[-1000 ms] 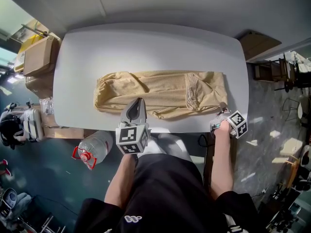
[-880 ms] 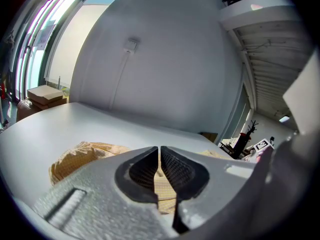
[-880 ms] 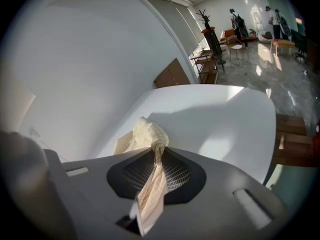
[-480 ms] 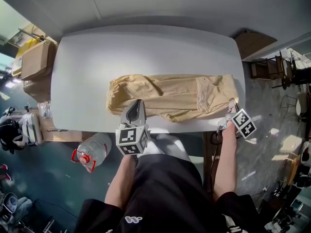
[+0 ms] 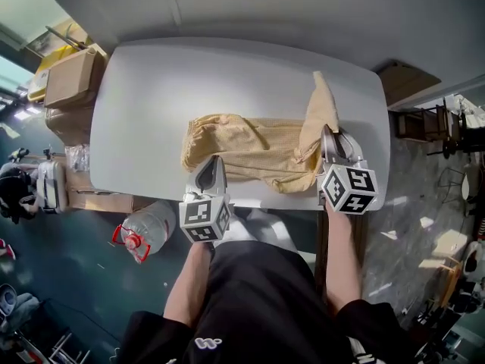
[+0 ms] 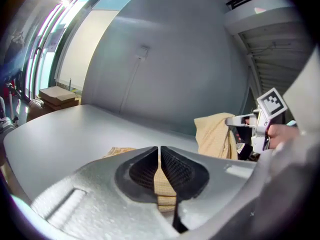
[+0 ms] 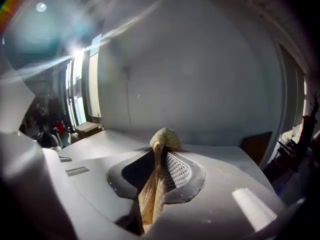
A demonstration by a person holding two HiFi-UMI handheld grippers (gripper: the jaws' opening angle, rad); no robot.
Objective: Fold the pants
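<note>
Tan pants (image 5: 250, 146) lie lengthwise on the white table (image 5: 151, 97). My right gripper (image 5: 327, 139) is shut on their right end and holds it up off the table, so a flap of cloth (image 5: 320, 108) stands above the jaws. In the right gripper view the fabric (image 7: 165, 136) is pinched between the pads and pokes out past the tips of the gripper (image 7: 159, 151). My left gripper (image 5: 212, 165) sits at the near edge of the pants, shut on the cloth; tan fabric (image 6: 162, 184) shows between its jaws (image 6: 159, 151). From there the lifted end (image 6: 212, 134) hangs at the right.
A cardboard box (image 5: 72, 78) stands off the table's far left corner. A large water bottle (image 5: 148, 230) lies on the floor near my left leg. Wooden furniture (image 5: 402, 78) stands to the right of the table.
My right gripper rose from the table's near right corner, rolled, and swung in over the table, lifting the pants' right end. The left gripper stayed near the front edge.
</note>
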